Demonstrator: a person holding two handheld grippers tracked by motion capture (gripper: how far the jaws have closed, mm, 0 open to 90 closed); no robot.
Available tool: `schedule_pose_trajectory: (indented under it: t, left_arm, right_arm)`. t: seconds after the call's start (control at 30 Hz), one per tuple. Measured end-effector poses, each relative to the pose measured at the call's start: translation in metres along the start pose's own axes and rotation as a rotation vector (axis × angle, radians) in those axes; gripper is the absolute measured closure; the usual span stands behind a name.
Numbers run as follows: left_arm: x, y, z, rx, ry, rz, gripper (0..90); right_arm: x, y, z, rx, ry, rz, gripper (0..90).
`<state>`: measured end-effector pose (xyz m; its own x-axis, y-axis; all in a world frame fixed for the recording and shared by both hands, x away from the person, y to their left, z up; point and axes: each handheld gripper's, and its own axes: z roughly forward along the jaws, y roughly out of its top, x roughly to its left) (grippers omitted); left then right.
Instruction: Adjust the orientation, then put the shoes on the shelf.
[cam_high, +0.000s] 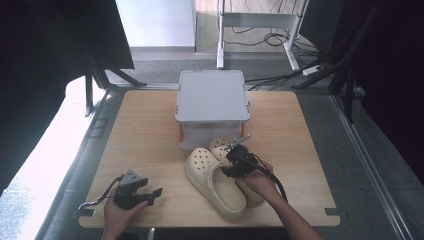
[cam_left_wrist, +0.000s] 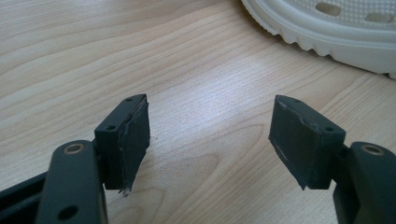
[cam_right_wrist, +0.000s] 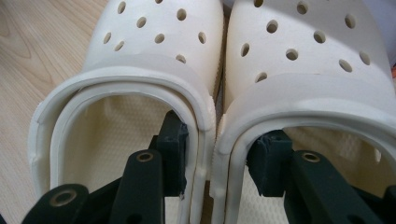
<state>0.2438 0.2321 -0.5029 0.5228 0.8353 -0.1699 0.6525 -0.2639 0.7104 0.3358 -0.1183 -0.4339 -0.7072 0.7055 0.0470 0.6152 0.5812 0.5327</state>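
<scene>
Two cream clogs lie side by side in front of the box, toes toward it: the left clog (cam_high: 207, 170) (cam_right_wrist: 159, 42) and the right clog (cam_high: 220, 146) (cam_right_wrist: 303, 46). My right gripper (cam_high: 235, 167) (cam_right_wrist: 219, 154) has one jaw inside each shoe and is shut on their two touching inner walls. At the table's front left, my left gripper (cam_high: 152, 196) (cam_left_wrist: 210, 140) sits low over bare wood, open with nothing between its fingers. The ribbed sole edge of a clog (cam_left_wrist: 336, 28) lies beyond it in the left gripper view.
A grey-lidded storage box (cam_high: 212, 95) with orange latches stands at the back middle of the wooden table (cam_high: 145, 135). Black stands and cables surround the table on the floor. Bare wood lies to the left and right of the shoes.
</scene>
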Motion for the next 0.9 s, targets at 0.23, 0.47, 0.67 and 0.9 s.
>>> schedule_pose_trajectory:
  t: [0.23, 0.47, 0.67, 0.9]
  left_arm:
    - [0.0, 0.0, 0.0, 0.0, 0.0, 0.0, 29.5]
    - [-0.001, 0.0, 0.0, 0.0, 0.0, 0.0, 29.5]
    - [0.001, 0.001, 0.001, -0.001, 0.002, 0.002, 29.5]
    - [0.001, 0.001, 0.0, -0.003, 0.0, 0.004, 29.5]
  right_arm:
    - [0.0, -0.001, 0.0, -0.003, 0.004, -0.002, 62.1]
    - [-0.001, -0.001, 0.0, -0.009, 0.015, 0.005, 64.2]
    - [-0.001, -0.002, -0.002, -0.016, 0.006, 0.003, 66.0]
    - [-0.002, -0.002, -0.011, 0.003, 0.016, -0.015, 66.3]
